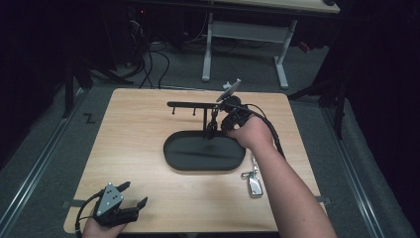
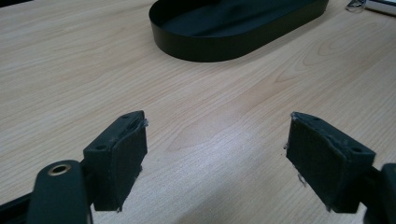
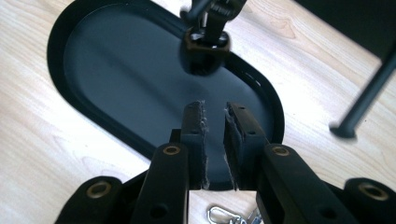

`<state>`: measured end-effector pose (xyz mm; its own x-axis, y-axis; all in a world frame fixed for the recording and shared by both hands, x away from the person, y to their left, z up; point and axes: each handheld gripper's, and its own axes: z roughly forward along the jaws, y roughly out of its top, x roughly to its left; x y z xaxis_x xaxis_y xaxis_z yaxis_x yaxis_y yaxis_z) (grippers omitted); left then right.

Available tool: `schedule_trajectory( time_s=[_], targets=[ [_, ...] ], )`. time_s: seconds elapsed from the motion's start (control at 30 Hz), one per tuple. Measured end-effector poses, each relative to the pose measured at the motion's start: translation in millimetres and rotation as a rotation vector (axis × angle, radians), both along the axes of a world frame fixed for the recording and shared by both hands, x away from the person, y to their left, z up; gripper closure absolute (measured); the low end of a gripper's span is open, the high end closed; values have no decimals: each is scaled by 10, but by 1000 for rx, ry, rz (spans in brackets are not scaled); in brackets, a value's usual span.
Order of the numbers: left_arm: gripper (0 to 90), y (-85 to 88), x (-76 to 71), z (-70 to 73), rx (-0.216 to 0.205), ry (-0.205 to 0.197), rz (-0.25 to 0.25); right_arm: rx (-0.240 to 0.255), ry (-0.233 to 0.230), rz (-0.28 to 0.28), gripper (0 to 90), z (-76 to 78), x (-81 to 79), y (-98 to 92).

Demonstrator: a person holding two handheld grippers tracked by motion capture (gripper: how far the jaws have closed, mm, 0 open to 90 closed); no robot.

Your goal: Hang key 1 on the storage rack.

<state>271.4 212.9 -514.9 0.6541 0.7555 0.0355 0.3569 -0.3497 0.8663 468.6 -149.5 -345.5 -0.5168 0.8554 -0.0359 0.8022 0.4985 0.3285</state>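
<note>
A black oval tray (image 1: 171,161) lies mid-table, with a black hook stand (image 1: 190,104) rising at its far rim. A dark fob on a chain (image 1: 214,119) hangs from the stand's bar over the tray. My right gripper (image 1: 216,130) is just right of it, above the tray's far end. In the right gripper view the fob (image 3: 205,46) hangs ahead of the right gripper (image 3: 215,108), whose jaws stand a narrow gap apart with nothing between them. My left gripper (image 1: 136,193) rests at the front left, jaws wide open over bare wood, as the left gripper view (image 2: 215,140) shows.
A silver car key with a ring and clip (image 1: 255,187) lies on the table right of the tray, under my right forearm. Its clip (image 3: 219,215) shows below the right gripper's jaws. A black peg of the stand (image 3: 364,100) slants at the right. The tray wall (image 2: 201,49) faces the left gripper.
</note>
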Motion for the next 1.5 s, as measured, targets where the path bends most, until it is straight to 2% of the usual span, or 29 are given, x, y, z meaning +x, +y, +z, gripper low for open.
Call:
schedule_trajectory(
  time_s=[0.33,0.37,0.4,0.47,0.6,0.7,0.9,0.97,1.0,1.1,1.13,1.17,1.2,1.23,1.4,1.5],
  targets=[
    [207,-17,2,-2,11,8,-2,38,-10,-11,735,-32,-406,-356],
    [207,-20,0,0,13,11,-4,38,-3,-18,720,-64,-492,-443],
    [207,-24,-2,0,13,11,-5,38,-3,-18,720,-64,-492,-443],
    [207,-32,-3,-5,11,6,-2,33,6,-39,711,-128,-597,-586],
    [207,-33,-3,-6,16,4,-4,32,12,-56,701,-213,-668,-730],
    [207,-41,-1,-10,17,8,-5,30,39,-96,691,-336,-729,-897],
    [207,-38,4,-15,17,9,-5,27,62,-119,689,-492,-771,-1044],
    [207,-37,2,-14,19,10,-7,26,74,-128,686,-591,-793,-1091],
    [207,-37,2,-14,19,10,-7,26,74,-128,686,-591,-793,-1091],
    [207,-42,-2,-13,21,11,-7,30,92,-128,662,-731,-819,-1127],
    [207,-42,-2,-13,21,11,-7,30,92,-128,662,-731,-819,-1127],
    [207,-43,-1,-13,22,11,-7,31,105,-125,656,-800,-829,-1136],
    [207,-43,0,-13,21,11,-8,31,105,-125,656,-800,-829,-1136],
    [207,-43,2,-14,22,12,-8,33,116,-125,655,-869,-835,-1142],
    [207,-42,5,-19,22,13,-7,31,137,-133,657,-1020,-826,-1140],
    [207,-37,3,-16,22,13,-7,38,133,-133,662,-1070,-811,-1139]
  ],
)
